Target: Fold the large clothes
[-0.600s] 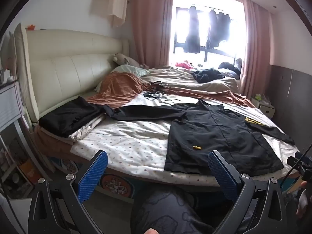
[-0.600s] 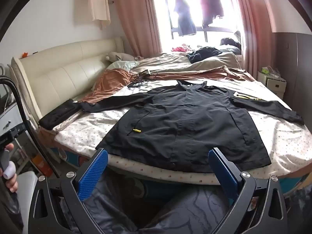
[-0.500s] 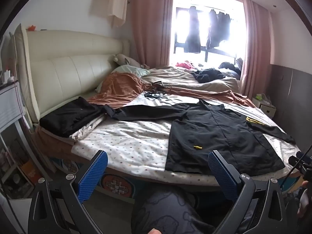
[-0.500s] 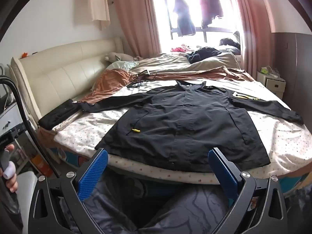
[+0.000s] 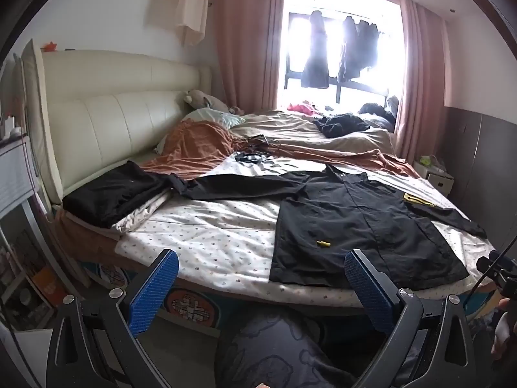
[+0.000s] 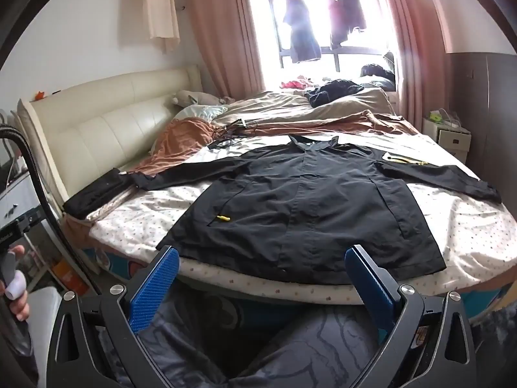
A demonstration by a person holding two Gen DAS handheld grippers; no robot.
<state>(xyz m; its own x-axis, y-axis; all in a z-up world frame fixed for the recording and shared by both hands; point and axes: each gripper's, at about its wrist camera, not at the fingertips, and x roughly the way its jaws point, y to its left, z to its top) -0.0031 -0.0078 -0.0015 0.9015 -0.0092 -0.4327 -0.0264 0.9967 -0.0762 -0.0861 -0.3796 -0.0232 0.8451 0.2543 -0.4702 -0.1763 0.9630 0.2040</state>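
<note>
black jacket (image 6: 310,207): flat on bed (image 6: 468,245), front up, sleeves out to both sides, hem at near edge | left gripper (image 5: 258,283): fingers spread, empty, short of bed | right gripper (image 6: 260,278): fingers spread, empty, before hem | folded black garment (image 5: 110,194): by headboard (image 5: 106,113)

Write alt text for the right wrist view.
A black jacket lies spread flat, sleeves out, on a bed with a dotted sheet. The open right gripper hangs before the bed's near edge, holding nothing. Behind are rumpled blankets, a cream headboard and a bright window.
</note>
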